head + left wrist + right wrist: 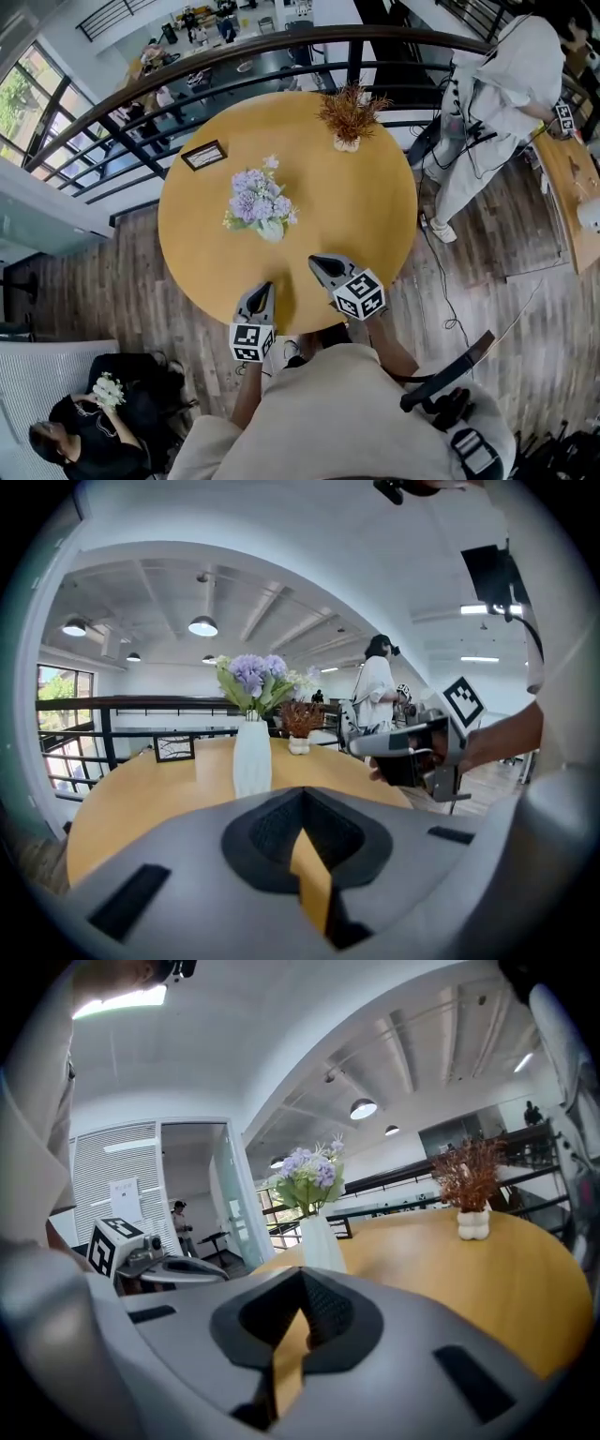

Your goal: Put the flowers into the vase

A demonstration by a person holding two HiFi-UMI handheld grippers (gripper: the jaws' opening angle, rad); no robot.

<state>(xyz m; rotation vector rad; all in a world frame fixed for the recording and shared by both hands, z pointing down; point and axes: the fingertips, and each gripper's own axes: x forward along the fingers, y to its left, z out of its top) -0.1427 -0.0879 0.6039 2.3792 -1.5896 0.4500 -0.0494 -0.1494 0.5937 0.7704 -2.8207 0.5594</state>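
A white vase with purple flowers stands near the middle of the round wooden table. Both grippers hover over the table's near edge, short of the vase. In the head view my left gripper and right gripper each come to a shut point with nothing held. The left gripper view has its jaws shut and empty, with the vase ahead and the right gripper to the right. In the right gripper view the jaws are shut and empty, the vase ahead.
A dried brown plant in a small white pot and a small picture frame sit at the table's far side. A black railing curves behind. A person in white stands at the right; another sits at lower left.
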